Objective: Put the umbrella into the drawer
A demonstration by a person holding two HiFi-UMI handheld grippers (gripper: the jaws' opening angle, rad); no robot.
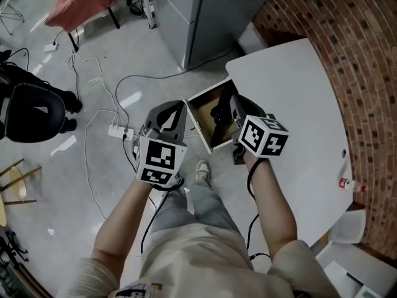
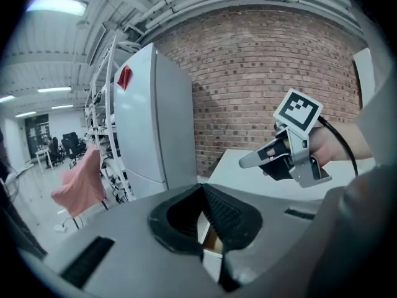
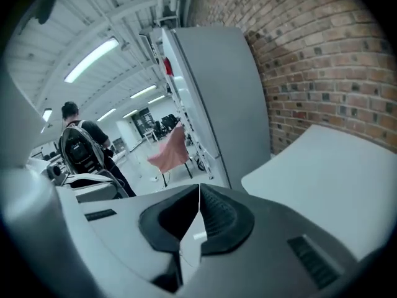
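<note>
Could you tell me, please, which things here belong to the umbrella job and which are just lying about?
Job:
- drawer, open
- dark thing inside it, likely the umbrella
- left gripper and right gripper, both shut and empty

Lying about:
- power strip
- cables
- pink cloth
- black chair
- grey cabinet
- table
</note>
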